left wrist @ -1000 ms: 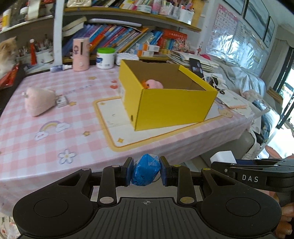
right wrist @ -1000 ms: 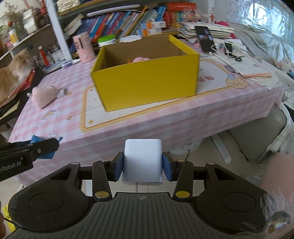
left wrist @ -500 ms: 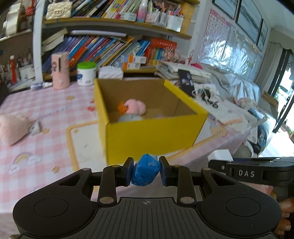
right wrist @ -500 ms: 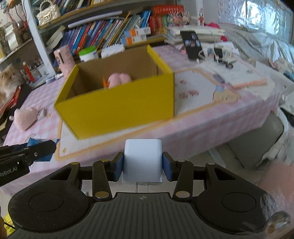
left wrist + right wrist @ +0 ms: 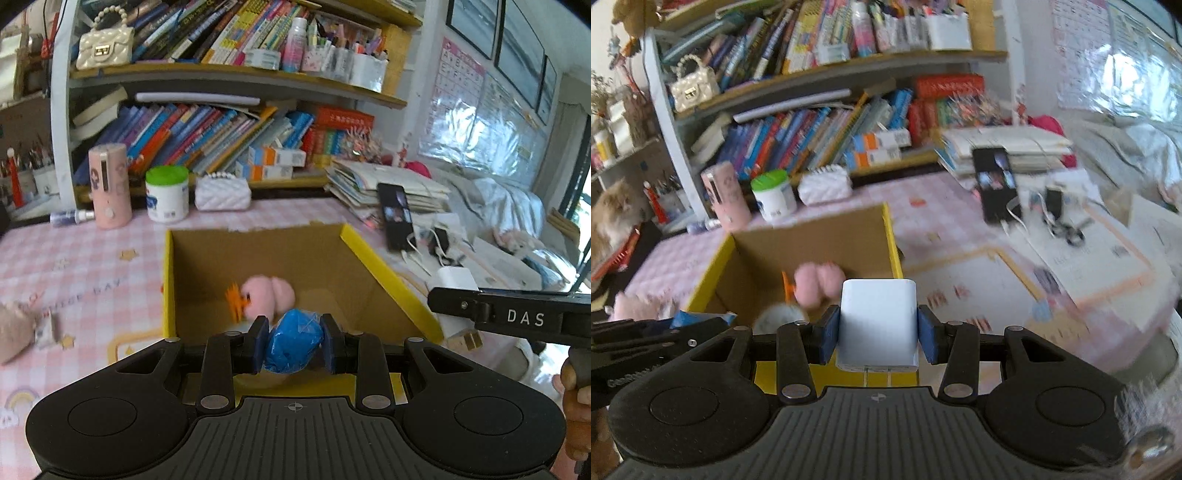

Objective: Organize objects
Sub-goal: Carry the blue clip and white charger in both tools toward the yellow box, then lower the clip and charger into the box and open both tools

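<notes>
- The left gripper (image 5: 294,343) is clamped on a blue wrapped lump (image 5: 293,341); both pads press its sides, over the near edge of the box (image 5: 388,275).
- The right gripper (image 5: 878,334) grips a white charger (image 5: 878,325), jaws partly apart and tight on its flanks, prongs pointing back at the camera.
- In the left view the charger shows at 3 o'clock, just outside the box's right wall.
- The yellow box sits open on the pink checked table (image 5: 74,266).
- Inside, a pink plush (image 5: 267,295) with an orange bit lies at 12 o'clock from the lump.
- A phone (image 5: 397,216) leans on papers at 2 o'clock.
- A green-lidded jar (image 5: 167,194) stands at 11 o'clock.
</notes>
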